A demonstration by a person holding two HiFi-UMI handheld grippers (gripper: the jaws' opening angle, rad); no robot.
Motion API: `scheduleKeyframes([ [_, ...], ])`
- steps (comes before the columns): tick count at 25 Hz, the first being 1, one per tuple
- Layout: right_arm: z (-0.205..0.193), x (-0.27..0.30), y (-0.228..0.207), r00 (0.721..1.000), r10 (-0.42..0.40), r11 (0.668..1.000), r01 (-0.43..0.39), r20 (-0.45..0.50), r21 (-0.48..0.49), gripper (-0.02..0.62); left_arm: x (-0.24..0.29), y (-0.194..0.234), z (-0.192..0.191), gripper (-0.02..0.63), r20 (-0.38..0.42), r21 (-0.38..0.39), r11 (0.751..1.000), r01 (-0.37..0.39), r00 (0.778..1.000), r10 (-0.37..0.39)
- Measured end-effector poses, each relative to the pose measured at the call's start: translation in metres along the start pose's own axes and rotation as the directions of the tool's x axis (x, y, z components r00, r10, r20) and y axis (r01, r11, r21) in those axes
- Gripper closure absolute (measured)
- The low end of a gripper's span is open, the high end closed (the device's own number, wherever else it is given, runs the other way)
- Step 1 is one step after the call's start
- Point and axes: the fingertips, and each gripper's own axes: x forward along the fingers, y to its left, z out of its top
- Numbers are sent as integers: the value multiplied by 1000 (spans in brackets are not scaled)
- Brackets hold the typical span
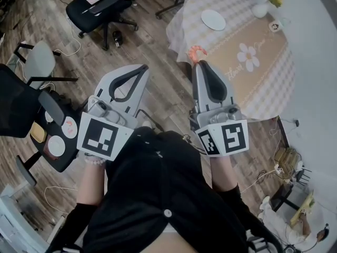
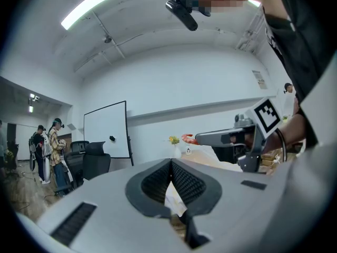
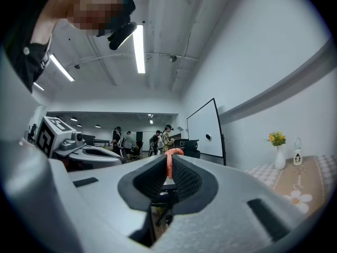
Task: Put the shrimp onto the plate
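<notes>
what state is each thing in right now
right gripper: shut on the shrimp, held up in the air
shrimp: pinched between the right gripper's jaws, not yet on the plate
left gripper: shut, empty
plate: empty, lying flat on the table
vase: upright, holding flowers

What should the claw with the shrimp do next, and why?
Probably carry it forward over the table to the white plate. The right gripper is shut on the shrimp, which shows by the table's near edge in the head view, while the plate lies farther in.
</notes>
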Motion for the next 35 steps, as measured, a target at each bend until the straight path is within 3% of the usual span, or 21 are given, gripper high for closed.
scheduleKeyframes([
  [19, -8, 14, -12, 998, -41, 999, 40, -41, -6, 574, 18, 14, -13, 603, -4, -46, 998, 32, 999, -32],
  [28, -10, 42, -32, 999, -23, 1000, 23, -43, -5, 574, 48, 30, -13, 603, -11, -51, 998, 26, 1000, -27],
  [35, -18, 69, -72, 998, -19, 1000, 20, -51, 10, 574, 95, 41, -12, 603, -21, -42, 999, 33, 999, -34],
])
